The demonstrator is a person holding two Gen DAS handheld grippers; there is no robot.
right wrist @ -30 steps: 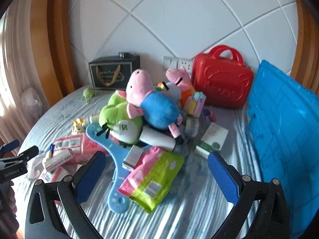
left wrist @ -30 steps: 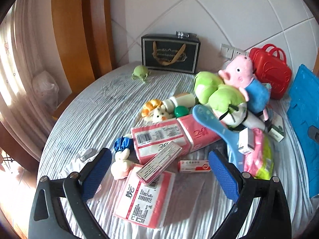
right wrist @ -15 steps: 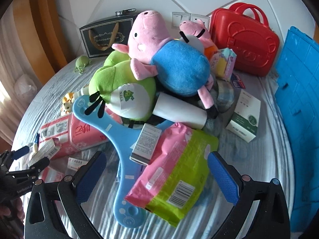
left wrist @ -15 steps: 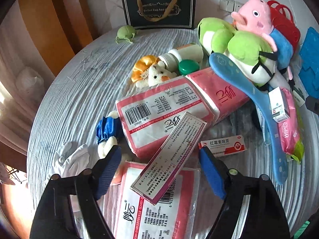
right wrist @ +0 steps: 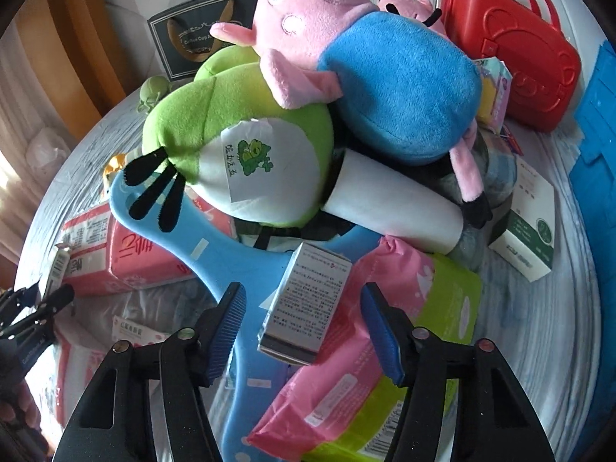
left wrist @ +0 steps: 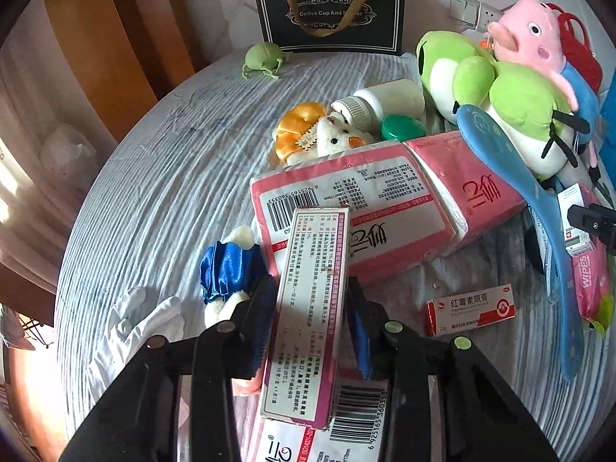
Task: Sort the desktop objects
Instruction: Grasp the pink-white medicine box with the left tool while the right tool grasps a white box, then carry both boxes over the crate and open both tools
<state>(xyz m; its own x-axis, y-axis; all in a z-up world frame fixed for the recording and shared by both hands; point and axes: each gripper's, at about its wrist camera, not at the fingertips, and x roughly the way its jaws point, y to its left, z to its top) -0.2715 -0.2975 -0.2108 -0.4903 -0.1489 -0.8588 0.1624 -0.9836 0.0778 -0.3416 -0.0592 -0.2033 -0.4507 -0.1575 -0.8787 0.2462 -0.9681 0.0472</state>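
In the left wrist view a long white box with pink edges (left wrist: 312, 308) lies across pink tissue packs (left wrist: 365, 208). My left gripper (left wrist: 310, 285) is closing, and its blue pads lie against both long sides of that box. In the right wrist view a small white carton with printed text (right wrist: 304, 304) rests on a blue plastic hanger (right wrist: 215, 254) and a pink and green wipes pack (right wrist: 346, 377). My right gripper (right wrist: 304, 288) straddles the carton; its jaws are closing, with a gap still showing on each side.
A green frog plush (right wrist: 246, 146) and a pink pig plush (right wrist: 385, 77) are piled behind the carton. A red case (right wrist: 519, 46) and a blue crate (right wrist: 600, 115) stand at the right. A small ointment box (left wrist: 469, 308), a white glove (left wrist: 142, 323), a white bottle (left wrist: 385, 100) and a black gift bag (left wrist: 331, 11) lie around.
Both grippers came down toward the pile from wide open. The left jaws have narrowed onto the long box; the right jaws have narrowed around the small carton.
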